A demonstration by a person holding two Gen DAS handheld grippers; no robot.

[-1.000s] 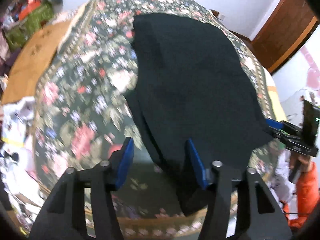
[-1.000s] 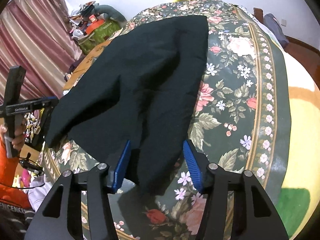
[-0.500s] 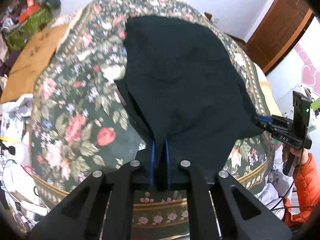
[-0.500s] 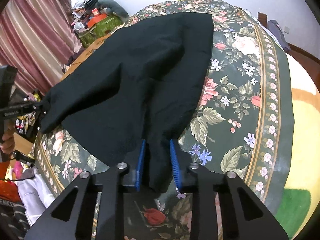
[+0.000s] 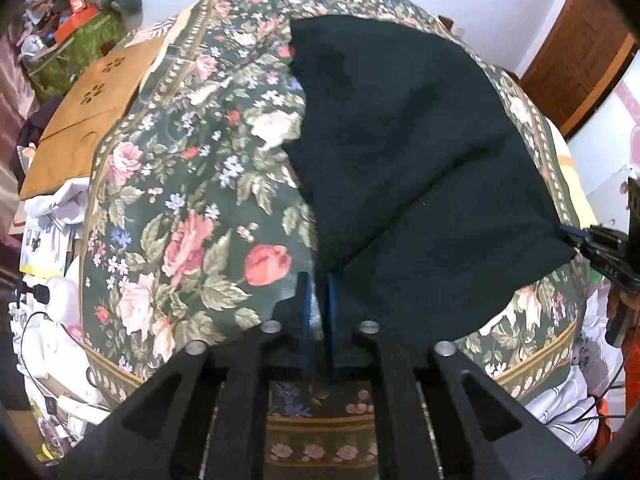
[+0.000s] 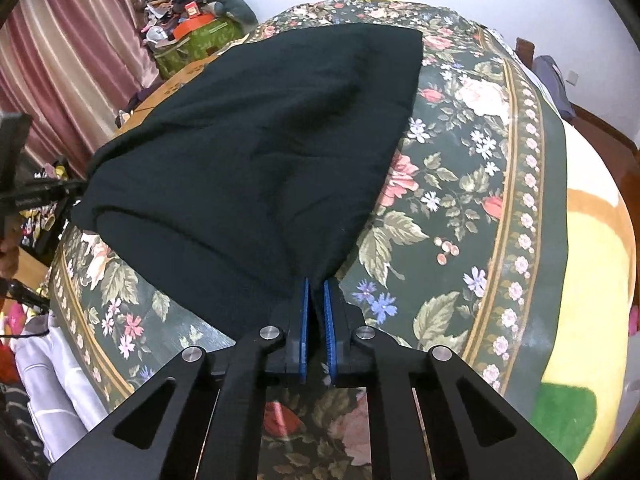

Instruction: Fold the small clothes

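Observation:
A black garment lies spread on a floral bedspread; it also shows in the right wrist view. My left gripper is shut on the garment's near left corner, with the cloth pinched between the blue pads. My right gripper is shut on the near right corner. Both near corners are raised off the bed, and the cloth hangs slack between them. The right gripper also shows at the right edge of the left wrist view, and the left gripper at the left edge of the right wrist view.
A brown cardboard sheet and a green box with clutter lie left of the bed. Papers and cables lie on the floor at left. A wooden door stands at back right. Pink curtains hang at left.
Both grippers were open around the garment's near corners, then shut on them. Both corners have since been lifted and drawn toward me.

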